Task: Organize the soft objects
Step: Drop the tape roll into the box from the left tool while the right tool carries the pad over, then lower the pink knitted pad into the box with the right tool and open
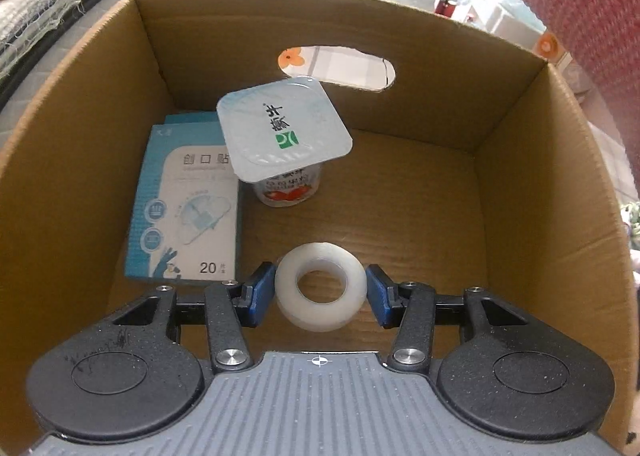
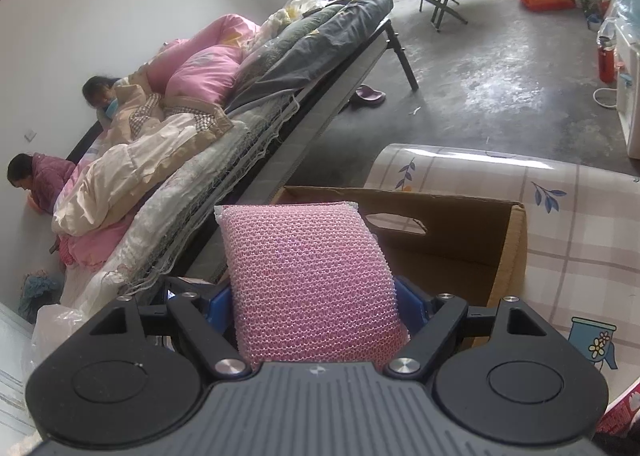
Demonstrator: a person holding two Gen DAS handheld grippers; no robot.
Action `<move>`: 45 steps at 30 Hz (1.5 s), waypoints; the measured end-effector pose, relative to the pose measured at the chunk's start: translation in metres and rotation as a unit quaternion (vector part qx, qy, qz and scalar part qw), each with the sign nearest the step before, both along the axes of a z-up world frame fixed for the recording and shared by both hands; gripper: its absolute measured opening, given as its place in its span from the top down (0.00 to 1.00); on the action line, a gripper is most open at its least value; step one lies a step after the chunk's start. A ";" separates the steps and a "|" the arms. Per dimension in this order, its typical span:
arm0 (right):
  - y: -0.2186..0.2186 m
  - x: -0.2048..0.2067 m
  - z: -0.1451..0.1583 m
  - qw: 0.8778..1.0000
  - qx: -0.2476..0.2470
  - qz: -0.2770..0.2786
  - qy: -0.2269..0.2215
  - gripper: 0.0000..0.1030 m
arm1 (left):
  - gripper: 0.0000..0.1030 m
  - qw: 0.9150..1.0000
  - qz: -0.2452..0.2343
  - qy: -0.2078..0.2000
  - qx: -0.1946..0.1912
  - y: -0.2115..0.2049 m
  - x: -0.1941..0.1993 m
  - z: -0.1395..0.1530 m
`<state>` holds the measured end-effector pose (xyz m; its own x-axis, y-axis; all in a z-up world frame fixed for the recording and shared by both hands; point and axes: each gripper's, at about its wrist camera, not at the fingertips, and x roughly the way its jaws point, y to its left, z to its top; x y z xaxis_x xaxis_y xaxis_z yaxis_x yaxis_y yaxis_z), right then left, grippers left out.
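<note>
Left gripper [image 1: 321, 292] is seen pointed down into a corrugated cardboard box [image 1: 520, 192], brown, open-topped, w/ an oval handle cutout in the far wall. A white translucent tape roll [image 1: 321, 292], ring-shaped w/ a round hole, sits between the blue pads [image 1: 258, 292]; the left pad touches the roll, the right pad appears just apart, so a firm grip can't be confirmed. Whether the roll rests on the box floor can't be told.

On the box floor, a flat blue-and-white carton [image 1: 184, 208], glossy print, is laid at the left wall; its far corner is hidden by a yogurt cup [image 1: 286, 136]. The cup is upright, square foil lid, plastic body w/ red print, partly covered by its own lid.

Right gripper [image 2: 316, 296] is clenched on a pink mesh scrubber [image 2: 304, 280]: pillow-shaped, knitted net texture, white edge at the far end. Its near end is cut off by the gripper body; the blue pads are mostly hidden behind it. The scrubber is held above the near-left part of the box [image 2: 508, 248], which stands on a checked, flower-print plastic tablecloth [image 2: 580, 240]. A bed [image 2: 280, 96] w/ piled quilts runs at left.
</note>
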<state>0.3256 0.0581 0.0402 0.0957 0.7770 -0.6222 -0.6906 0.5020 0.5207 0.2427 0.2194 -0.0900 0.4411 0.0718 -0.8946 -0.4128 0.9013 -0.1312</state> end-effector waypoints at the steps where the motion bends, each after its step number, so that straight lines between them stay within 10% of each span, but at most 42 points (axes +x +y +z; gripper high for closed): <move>1: -0.001 0.002 -0.002 1.000 0.001 -0.001 0.004 0.19 | 0.50 1.000 0.000 -0.001 -0.001 0.000 0.000 -0.001; 19: 0.031 -0.007 -0.003 0.997 -0.066 -0.031 0.029 0.19 | 0.28 0.993 0.088 -0.063 -0.040 0.022 -0.098 0.070; 32: 0.083 -0.007 -0.056 0.966 -0.242 -0.086 -0.035 0.15 | 0.27 0.978 0.129 -0.147 -0.067 0.041 -0.156 0.075; 45: 0.112 -0.017 -0.079 0.944 -0.303 -0.077 -0.109 0.09 | 0.27 0.974 0.139 -0.167 -0.064 0.053 -0.172 0.072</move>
